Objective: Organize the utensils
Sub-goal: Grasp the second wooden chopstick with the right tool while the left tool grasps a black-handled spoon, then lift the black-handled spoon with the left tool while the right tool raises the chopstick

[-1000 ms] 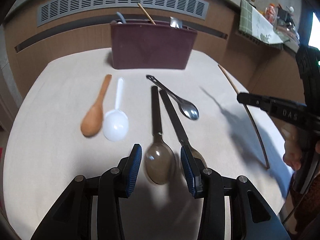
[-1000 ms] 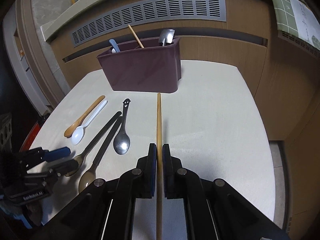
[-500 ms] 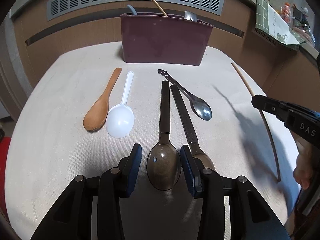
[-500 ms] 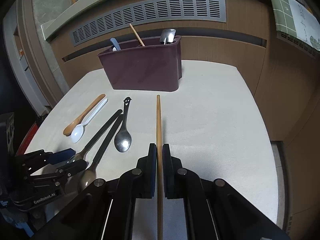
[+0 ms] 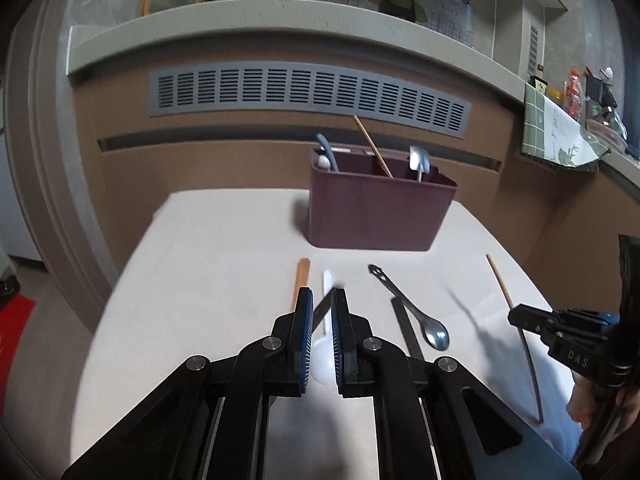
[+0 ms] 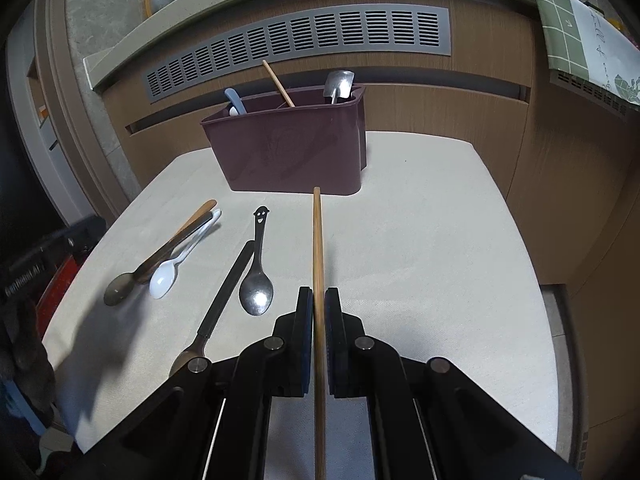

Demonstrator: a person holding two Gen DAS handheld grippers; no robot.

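My left gripper [image 5: 320, 296] is up off the table, its jaws closing tight on the dark spoon [image 5: 323, 307], whose black handle sticks out slantwise between the blue pads. In the right wrist view that spoon [image 6: 120, 290] hangs above the wooden spoon [image 6: 202, 210] and the white spoon [image 6: 164, 276]. My right gripper [image 6: 318, 296] is shut on a long wooden chopstick [image 6: 317, 240] that points at the maroon caddy [image 6: 292, 148]. A steel spoon [image 6: 256, 296] and a second black-handled spoon [image 6: 224, 300] lie on the table.
The caddy [image 5: 380, 216] stands at the far edge of the beige table [image 6: 420, 260] and holds a blue-handled utensil, a chopstick and a steel spoon. Behind it is a wood-panelled counter with a grey vent. A person's hand holds the right gripper [image 5: 560, 332].
The left gripper has closed on the dark spoon and risen with it, tilting up so the counter comes into view. The right gripper and chopstick have stayed put.
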